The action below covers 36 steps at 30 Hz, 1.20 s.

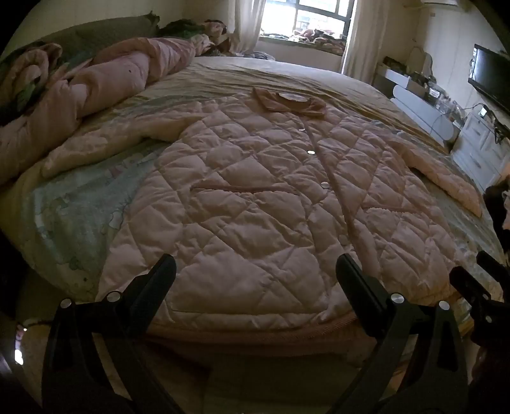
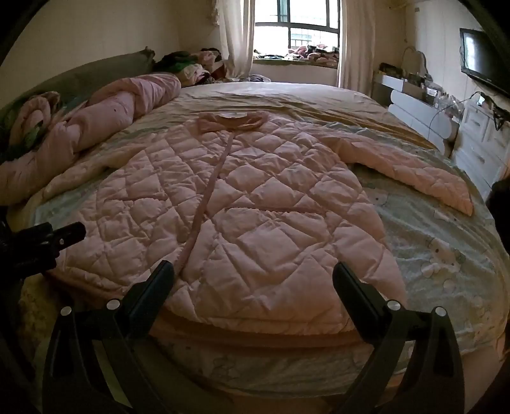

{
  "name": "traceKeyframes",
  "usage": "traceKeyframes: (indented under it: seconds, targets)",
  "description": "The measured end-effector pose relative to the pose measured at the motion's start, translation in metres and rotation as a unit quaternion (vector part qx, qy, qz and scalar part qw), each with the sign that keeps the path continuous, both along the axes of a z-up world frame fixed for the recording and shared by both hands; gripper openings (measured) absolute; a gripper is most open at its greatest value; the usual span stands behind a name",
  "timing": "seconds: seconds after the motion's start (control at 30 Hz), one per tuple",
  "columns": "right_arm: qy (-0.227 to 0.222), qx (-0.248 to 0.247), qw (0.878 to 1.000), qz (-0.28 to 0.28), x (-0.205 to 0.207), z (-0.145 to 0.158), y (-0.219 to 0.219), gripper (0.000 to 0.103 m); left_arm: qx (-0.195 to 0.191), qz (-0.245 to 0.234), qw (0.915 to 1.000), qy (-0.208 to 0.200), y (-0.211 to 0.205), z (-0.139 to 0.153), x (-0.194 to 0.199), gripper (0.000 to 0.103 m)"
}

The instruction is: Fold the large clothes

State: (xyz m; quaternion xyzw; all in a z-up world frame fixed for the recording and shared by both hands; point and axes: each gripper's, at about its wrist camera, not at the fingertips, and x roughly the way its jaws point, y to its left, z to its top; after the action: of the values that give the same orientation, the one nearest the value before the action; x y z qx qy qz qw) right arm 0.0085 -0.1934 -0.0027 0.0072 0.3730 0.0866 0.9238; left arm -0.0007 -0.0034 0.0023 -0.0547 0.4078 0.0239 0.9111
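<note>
Left gripper (image 1: 255, 270): jaws spread wide, nothing between them, pointing down at the near hem of the coat (image 1: 255, 197). No contact with the fabric visible. Right gripper (image 2: 253, 277): same, jaws wide and empty, above the hem on the other half of the coat. Each gripper shows in the other's view at the frame edge, so the two sit side by side, near each other.

Coat: pink, quilted, lying flat and front-up on the bed (image 2: 430, 229), collar (image 1: 290, 103) away from the grippers, hem at the bed's near edge. Snap buttons (image 1: 310, 153) run down the closed front strip. Both sleeves spread outward. The right sleeve (image 2: 414, 178) lies clear on the patterned sheet, cuff near the bed's side edge. The left sleeve (image 1: 105, 143) runs toward a rolled pink duvet (image 1: 95, 82) and ends just beside it.

Open room: bare sheet on both sides of the coat body and a wide strip beyond the collar. The duvet closes off the left side.

Hard to make out: the left cuff blends into the duvet; whether they touch, cannot tell. The hem curls over the mattress edge, so its lowest line is partly hidden behind the fingers. Far background by the window (image 2: 296, 22) is cluttered and washed out. A dresser (image 2: 478, 137) and television (image 2: 484, 60) stand at the right, partly cut off.
</note>
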Motion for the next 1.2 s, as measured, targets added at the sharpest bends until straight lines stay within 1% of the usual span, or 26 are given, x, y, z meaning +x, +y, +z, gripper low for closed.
traceKeyframes:
  seconds: [0.5, 0.6, 1.2]
  targets:
    - [0.0, 0.0, 1.0, 0.002, -0.0003, -0.0001, 0.0016, 0.099, 0.001, 0.0, 1.0, -0.001, 0.0007, 0.0016, -0.0016, 0.094]
    - [0.0, 0.001, 1.0, 0.003, -0.0008, 0.0001, 0.0026, 0.099, 0.0, 0.0, 1.0, -0.001, -0.0006, 0.0068, -0.0002, 0.094]
    - [-0.002, 0.001, 1.0, 0.001, -0.0018, 0.0017, 0.0033, 0.099, 0.001, -0.001, 1.0, -0.003, -0.0009, 0.0066, 0.0003, 0.094]
